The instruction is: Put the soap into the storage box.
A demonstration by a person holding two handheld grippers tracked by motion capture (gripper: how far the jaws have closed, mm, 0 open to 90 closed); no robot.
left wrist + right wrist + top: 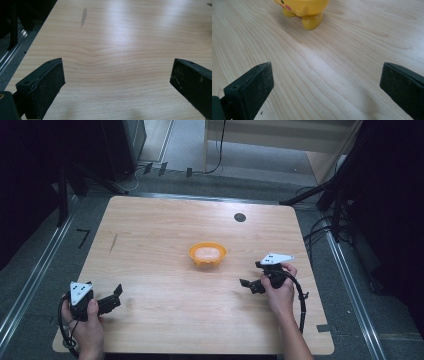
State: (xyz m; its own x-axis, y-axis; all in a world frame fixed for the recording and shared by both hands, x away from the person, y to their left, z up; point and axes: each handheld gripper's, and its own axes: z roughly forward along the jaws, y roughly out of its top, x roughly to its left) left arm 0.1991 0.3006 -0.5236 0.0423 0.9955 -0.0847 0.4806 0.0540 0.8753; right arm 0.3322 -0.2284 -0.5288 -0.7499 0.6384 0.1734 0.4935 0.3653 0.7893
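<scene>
An orange bowl (pixel 207 254) is sitting near the middle of the wooden worktop (pixel 165 225), ahead of the right hand-held gripper (pixel 248 282), whose jaws are gaping wide with nothing between them. The left hand-held gripper (pixel 118 295), likewise spread and holding nothing, is resting well apart at the near left corner. Grey floor is surrounding the worktop.

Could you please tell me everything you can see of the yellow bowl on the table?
The yellow bowl is a small, glossy, plastic-looking dish with an orange-yellow rim and a pale inside. In the right gripper view it stands upright on short stubby feet, and a pink cheek spot and a dark dot give its side a cartoon face. It sits near the middle of the wooden table. Nothing but the table touches it.
</scene>
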